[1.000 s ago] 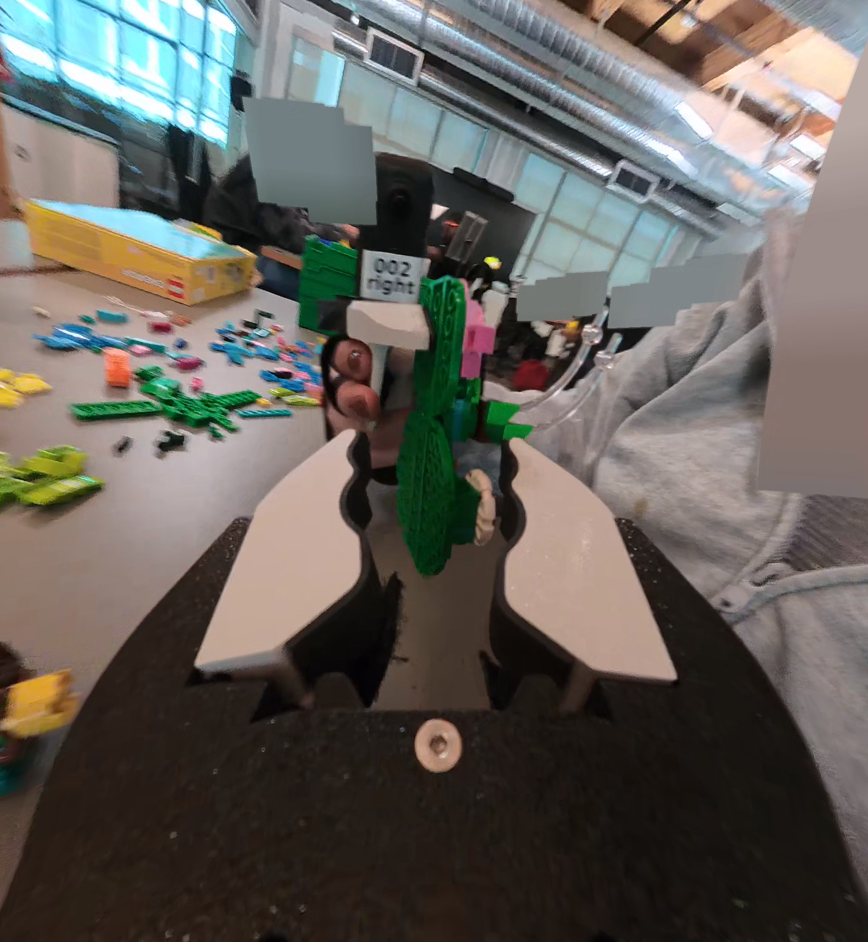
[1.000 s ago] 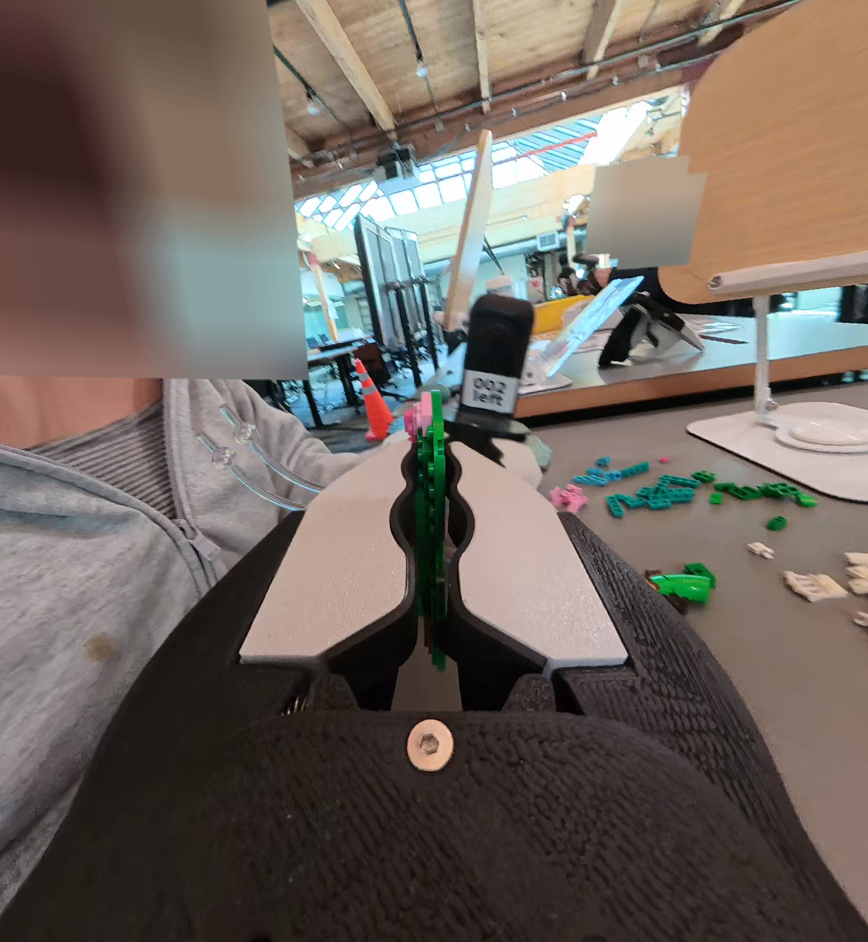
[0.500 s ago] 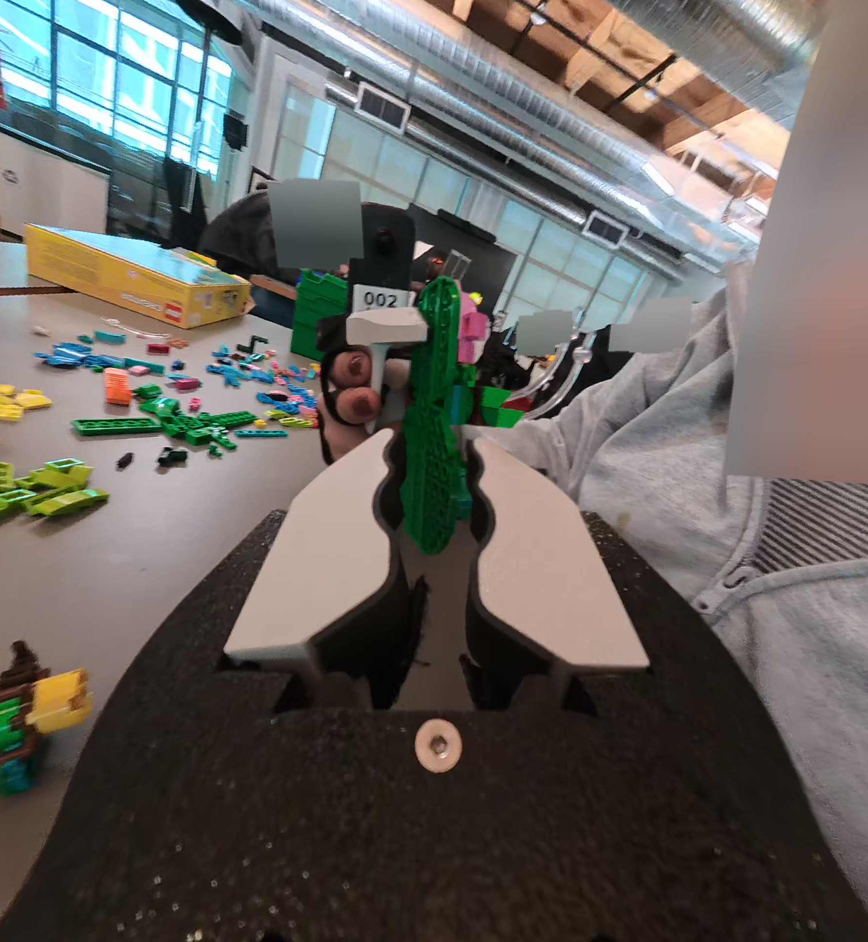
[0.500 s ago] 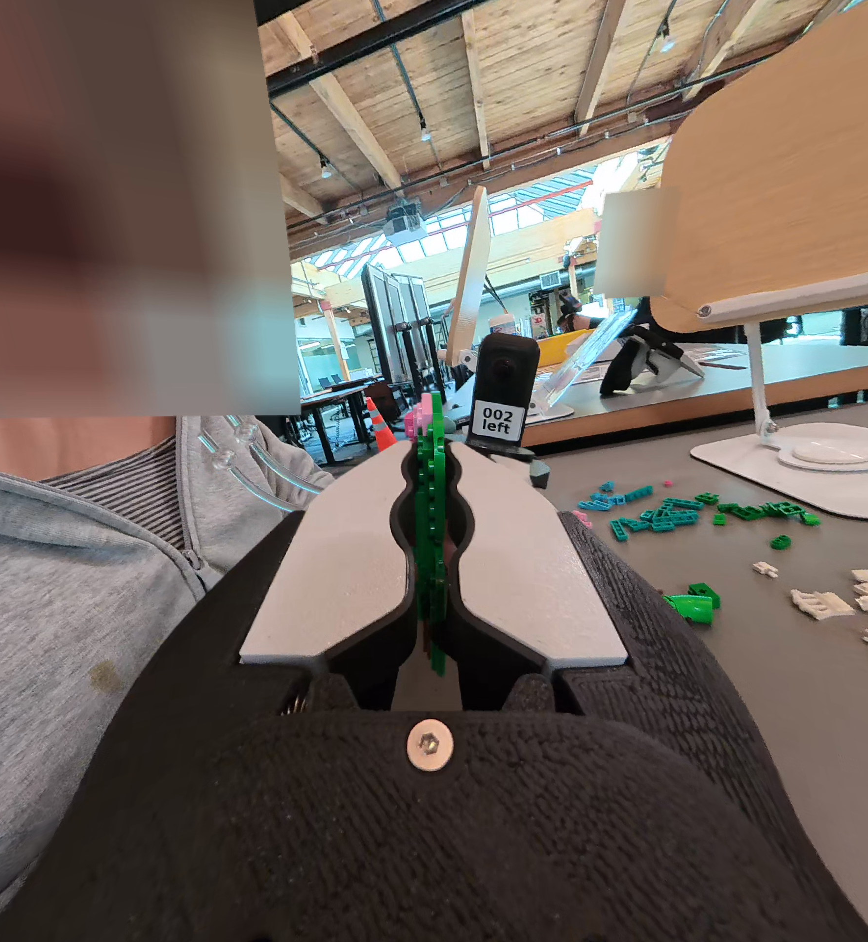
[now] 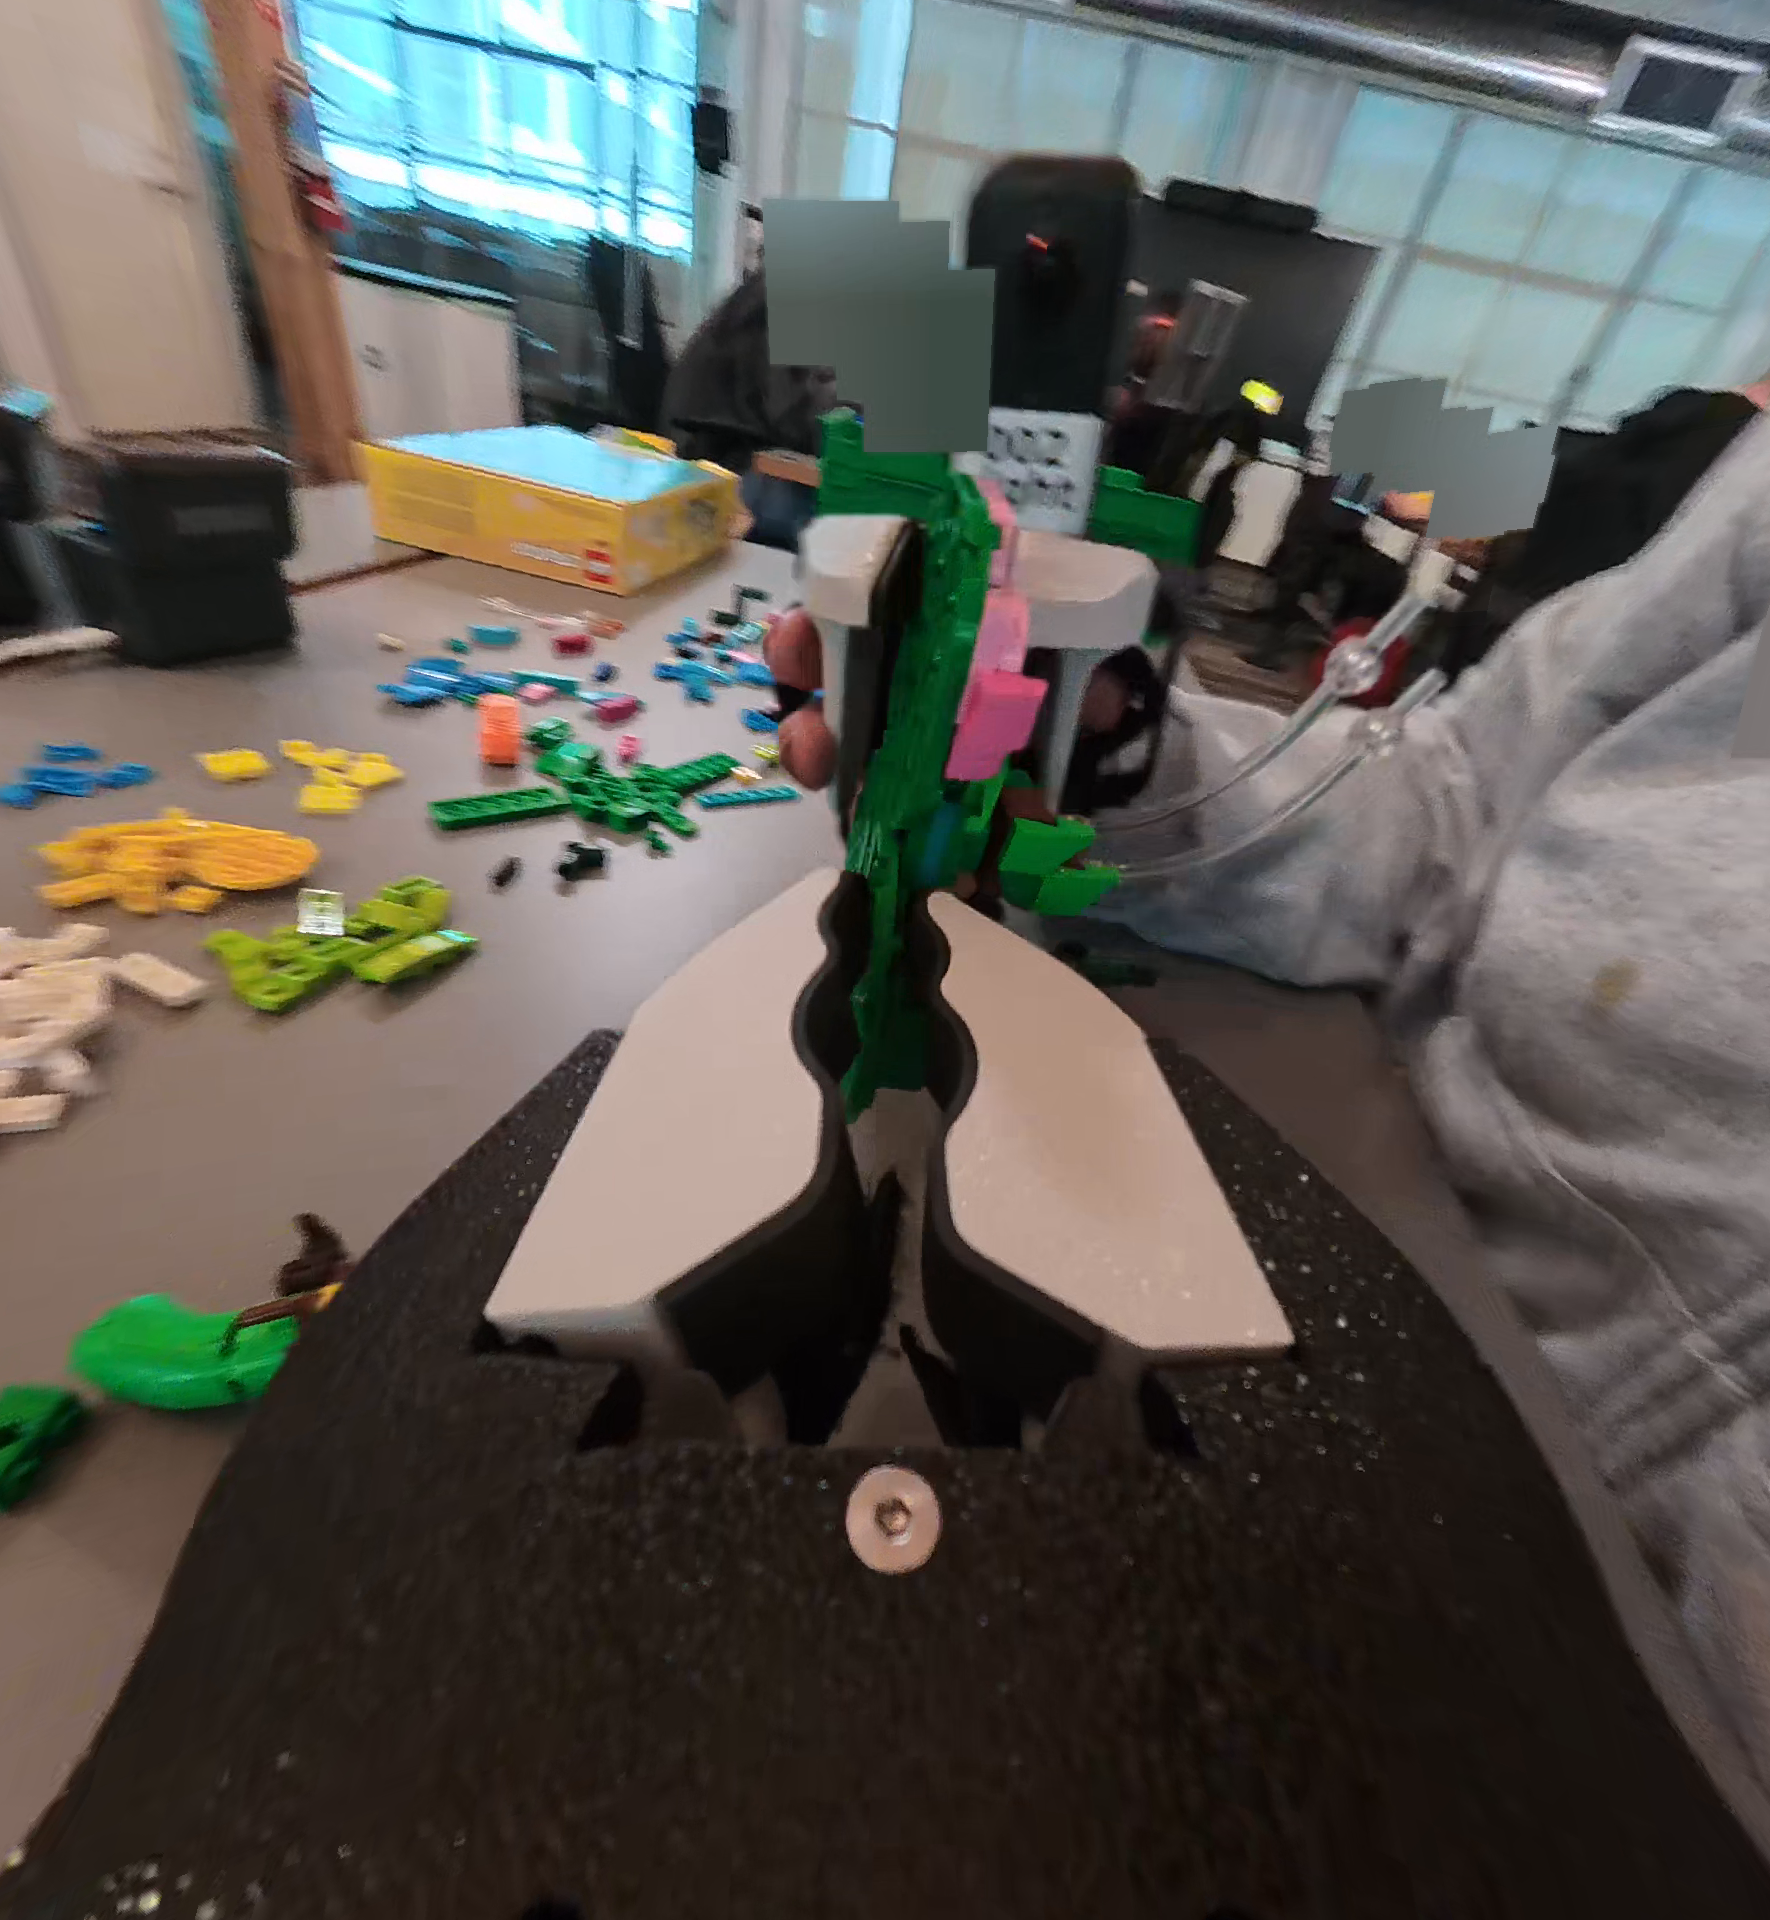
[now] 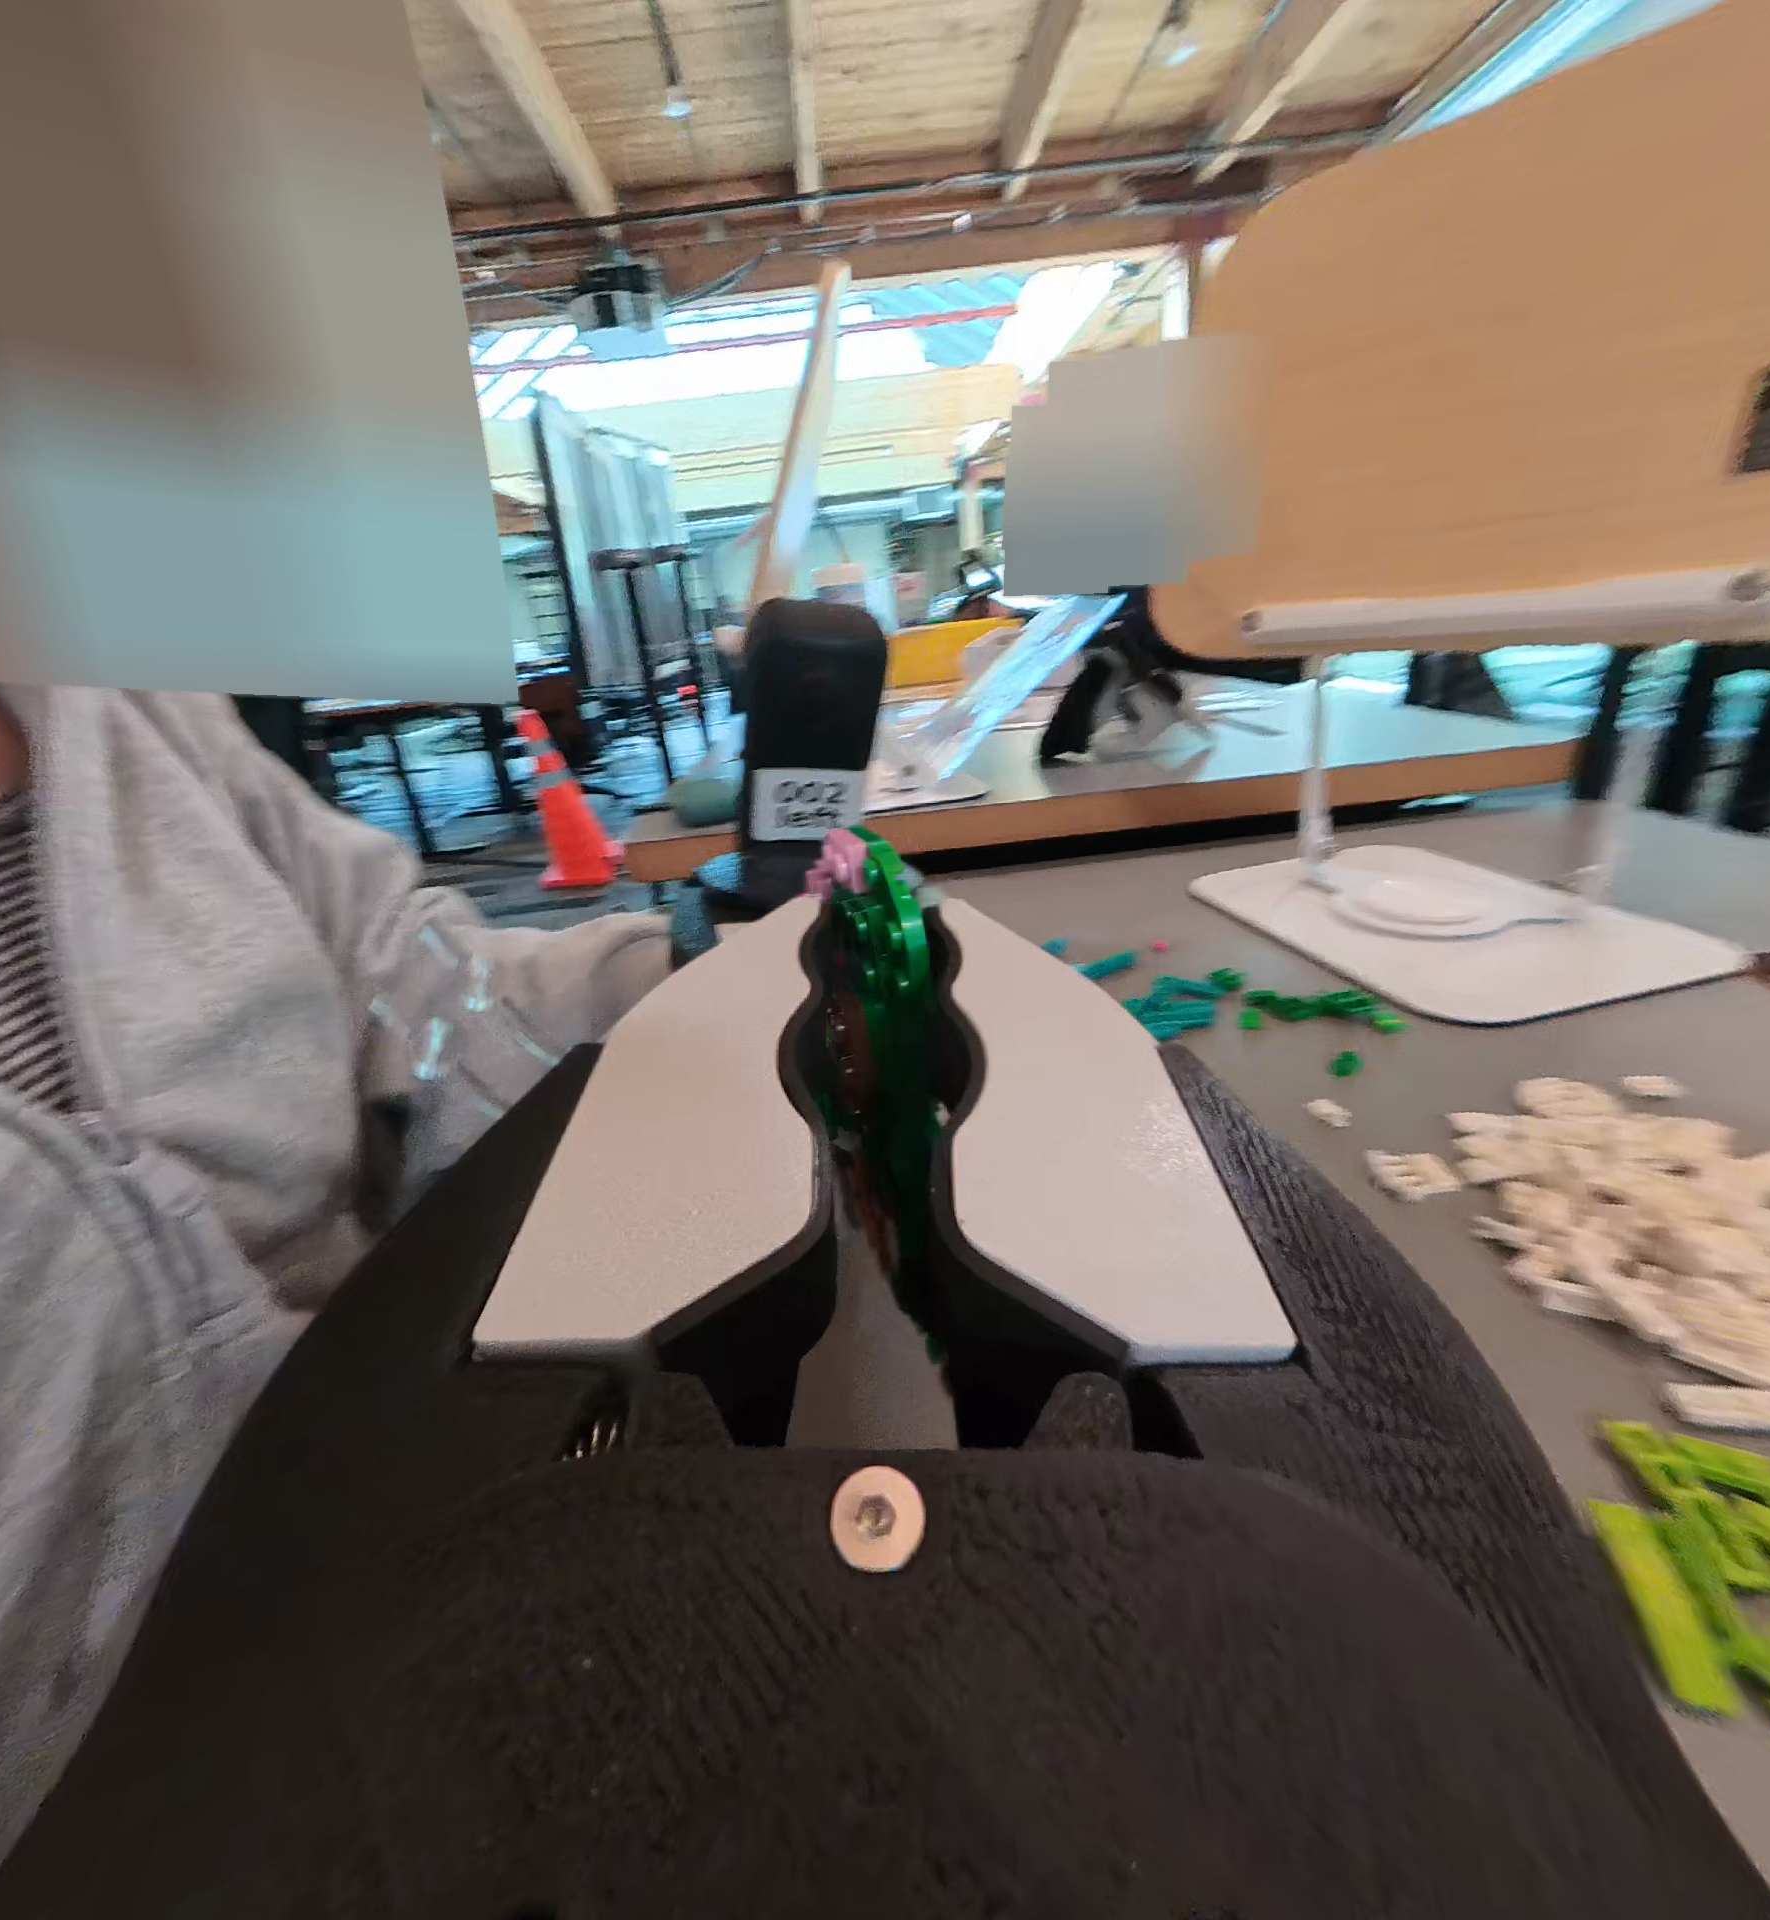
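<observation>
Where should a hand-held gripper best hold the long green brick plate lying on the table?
Probably across the long green plate at mid-length, coming from above. It lies flat and is narrow, so the fingers can close on its two long edges; its right end touches a pile of green pieces.

A yellow box [image 5: 548, 509] is located at the far side of the grey surface [image 5: 268, 1122]. Loose bricks are scattered across it: blue pieces [image 5: 70, 774], a yellow pile [image 5: 174, 862], lime pieces [image 5: 341, 940] and white pieces [image 6: 1650, 1216]. An orange traffic cone [image 6: 564, 805] stands on the floor. A white stand base [image 6: 1463, 940] rests beside green pieces [image 6: 1317, 1006].
</observation>
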A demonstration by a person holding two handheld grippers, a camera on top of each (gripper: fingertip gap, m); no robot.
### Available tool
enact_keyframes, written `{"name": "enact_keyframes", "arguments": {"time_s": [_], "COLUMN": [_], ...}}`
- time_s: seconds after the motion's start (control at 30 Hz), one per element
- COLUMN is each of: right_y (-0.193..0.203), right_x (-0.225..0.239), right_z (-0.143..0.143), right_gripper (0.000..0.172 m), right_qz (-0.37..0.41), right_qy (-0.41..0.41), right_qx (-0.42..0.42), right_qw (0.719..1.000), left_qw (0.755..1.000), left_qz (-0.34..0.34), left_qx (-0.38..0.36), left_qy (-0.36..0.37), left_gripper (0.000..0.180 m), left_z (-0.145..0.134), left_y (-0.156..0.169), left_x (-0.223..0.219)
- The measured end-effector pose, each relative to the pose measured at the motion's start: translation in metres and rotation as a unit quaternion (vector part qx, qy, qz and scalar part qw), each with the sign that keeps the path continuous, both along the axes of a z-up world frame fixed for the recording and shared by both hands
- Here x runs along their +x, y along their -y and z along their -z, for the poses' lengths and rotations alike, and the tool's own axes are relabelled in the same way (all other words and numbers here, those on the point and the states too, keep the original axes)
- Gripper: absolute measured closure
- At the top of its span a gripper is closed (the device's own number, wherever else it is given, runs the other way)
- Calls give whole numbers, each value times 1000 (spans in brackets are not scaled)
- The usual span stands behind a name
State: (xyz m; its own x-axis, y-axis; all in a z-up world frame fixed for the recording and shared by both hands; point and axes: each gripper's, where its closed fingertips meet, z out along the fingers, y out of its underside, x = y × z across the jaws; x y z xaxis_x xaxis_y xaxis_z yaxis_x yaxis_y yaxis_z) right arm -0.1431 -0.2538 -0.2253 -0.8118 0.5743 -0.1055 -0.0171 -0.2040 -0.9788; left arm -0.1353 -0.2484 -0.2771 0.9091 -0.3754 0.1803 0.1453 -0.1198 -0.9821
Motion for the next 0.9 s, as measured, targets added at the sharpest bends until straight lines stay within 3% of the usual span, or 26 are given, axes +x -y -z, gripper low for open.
{"name": "enact_keyframes", "arguments": {"time_s": [0.1,0.23,0.37,0.5,0.6,0.7,0.8,0.9], "right_y": [-19,-35,-30,-15,-14,-10,-8,-15], "right_x": [-9,-4,-1,-13,-26,-25,-24,-23], "right_z": [-5,-9,-9,0,5,5,3,-1], "right_gripper": [136,131,126,130,146,170,170,172], "right_qz": [93,155,138,181,255,273,245,179], "right_qy": [-45,-95,-88,-92,-98,-108,-63,18], "right_qx": [32,60,46,102,142,151,93,-40], "right_qw": [994,981,985,974,951,944,963,983], "left_qw": [995,976,961,961,965,965,967,970], "left_qz": [-99,-215,-270,-270,-256,-252,-242,-228], "left_qx": [21,38,45,50,63,71,80,85], "left_qy": [2,23,29,25,16,9,10,14], "left_gripper": [172,172,173,173,173,172,173,173], "left_z": [-5,-7,-8,-10,-14,-17,-20,-22], "left_y": [-7,-7,-3,-5,-7,-8,-7,-6], "left_x": [-24,-55,-70,-67,-59,-55,-54,-52]}}
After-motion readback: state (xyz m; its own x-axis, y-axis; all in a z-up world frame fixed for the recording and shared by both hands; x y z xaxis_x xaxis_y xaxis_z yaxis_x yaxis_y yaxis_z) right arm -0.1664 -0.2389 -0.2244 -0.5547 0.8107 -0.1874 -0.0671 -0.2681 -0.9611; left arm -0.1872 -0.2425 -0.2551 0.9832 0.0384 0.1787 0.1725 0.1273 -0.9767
